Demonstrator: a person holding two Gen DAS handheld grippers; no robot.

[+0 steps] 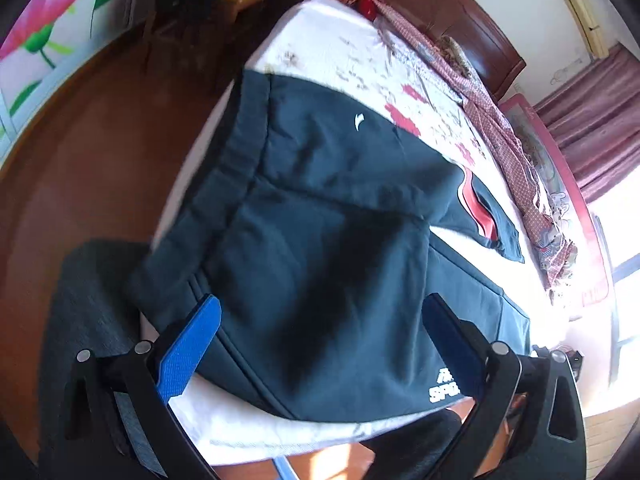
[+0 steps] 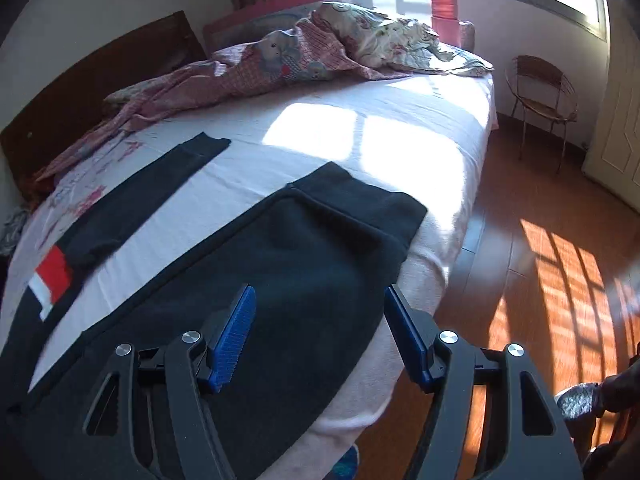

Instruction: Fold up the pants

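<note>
Dark navy pants (image 1: 320,216) lie spread flat on the bed, legs apart. The left wrist view shows the waistband at the left, a small white logo and white lettering on the near leg. The far leg has a red and white stripe (image 1: 472,208). My left gripper (image 1: 320,312) is open, hovering over the upper near leg, holding nothing. In the right wrist view the pants (image 2: 280,264) show both leg ends; the near cuff reaches the bed's edge. My right gripper (image 2: 320,300) is open above the near leg, empty.
The bed (image 2: 360,120) has a white sheet with a crumpled pink floral quilt (image 2: 304,56) along its far side and a dark wooden headboard (image 1: 440,12). A wicker chair (image 2: 540,88) stands by the window. Wooden floor (image 2: 540,260) lies beside the bed.
</note>
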